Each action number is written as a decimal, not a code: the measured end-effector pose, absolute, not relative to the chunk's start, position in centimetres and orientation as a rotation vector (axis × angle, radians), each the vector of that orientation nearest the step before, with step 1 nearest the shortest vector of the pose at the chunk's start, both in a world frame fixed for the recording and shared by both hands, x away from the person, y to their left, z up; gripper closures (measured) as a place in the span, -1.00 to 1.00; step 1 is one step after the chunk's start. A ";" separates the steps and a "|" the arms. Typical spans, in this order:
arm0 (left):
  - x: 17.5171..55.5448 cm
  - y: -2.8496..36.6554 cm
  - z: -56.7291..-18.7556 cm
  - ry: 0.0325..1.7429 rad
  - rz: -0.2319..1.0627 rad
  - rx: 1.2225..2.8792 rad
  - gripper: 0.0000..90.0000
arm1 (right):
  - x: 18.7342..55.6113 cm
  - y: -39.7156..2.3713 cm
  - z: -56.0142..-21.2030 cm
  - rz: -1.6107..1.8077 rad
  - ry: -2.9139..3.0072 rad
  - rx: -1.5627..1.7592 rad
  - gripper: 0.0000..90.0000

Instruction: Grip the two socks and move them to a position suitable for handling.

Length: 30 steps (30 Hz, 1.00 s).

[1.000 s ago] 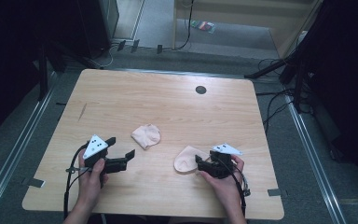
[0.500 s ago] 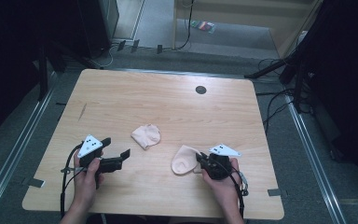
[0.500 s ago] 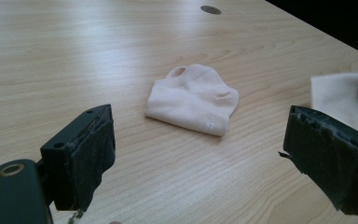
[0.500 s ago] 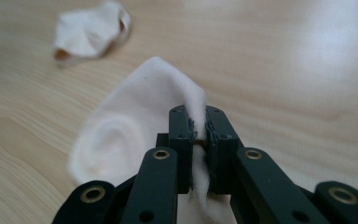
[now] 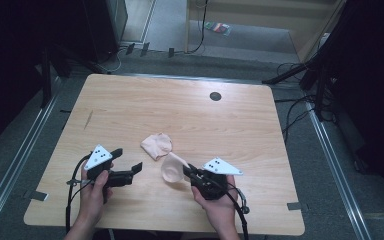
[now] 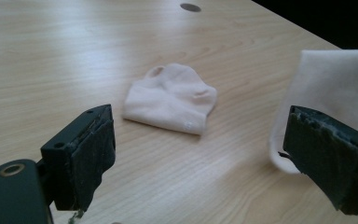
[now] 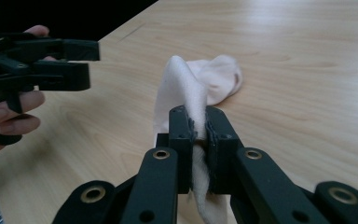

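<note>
Near the front of the counter (image 5: 130,105), a pale sock (image 5: 171,167) is held pinched in the fingers of the right gripper (image 5: 187,172), which have just been closing on it, and it hangs lifted off the wood. The left gripper (image 5: 137,167), fingers wide and empty, is pointed toward it from just beside. A 2nd sock (image 5: 156,145) lies flat on the counter just beyond both, about equally near each hand.

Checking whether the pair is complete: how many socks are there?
2. One sock lies flat mid-table. The other sock is pinched in the right claw, lifted beside it. None seem hidden.
</note>
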<state>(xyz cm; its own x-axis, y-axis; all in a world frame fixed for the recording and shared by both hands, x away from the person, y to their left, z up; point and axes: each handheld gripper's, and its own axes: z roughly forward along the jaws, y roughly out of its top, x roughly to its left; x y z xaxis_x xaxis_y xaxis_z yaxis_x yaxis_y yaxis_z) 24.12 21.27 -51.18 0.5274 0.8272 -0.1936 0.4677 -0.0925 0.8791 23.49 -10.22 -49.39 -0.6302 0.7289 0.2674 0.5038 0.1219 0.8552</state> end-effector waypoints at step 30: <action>24.5 21.1 -52.0 1.103 0.405 1.780 -0.71 | 20.8 -4.6 -54.0 1.159 2.313 0.905 0.13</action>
<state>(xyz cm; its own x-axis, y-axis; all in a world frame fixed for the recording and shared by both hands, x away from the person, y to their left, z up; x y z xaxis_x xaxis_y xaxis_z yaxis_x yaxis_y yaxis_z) 24.45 21.08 -51.97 0.5346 0.8223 -0.1948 0.5010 -0.1228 0.8567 20.78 -4.57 -54.05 -0.7115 0.7000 -0.0611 0.3704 0.4475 0.8140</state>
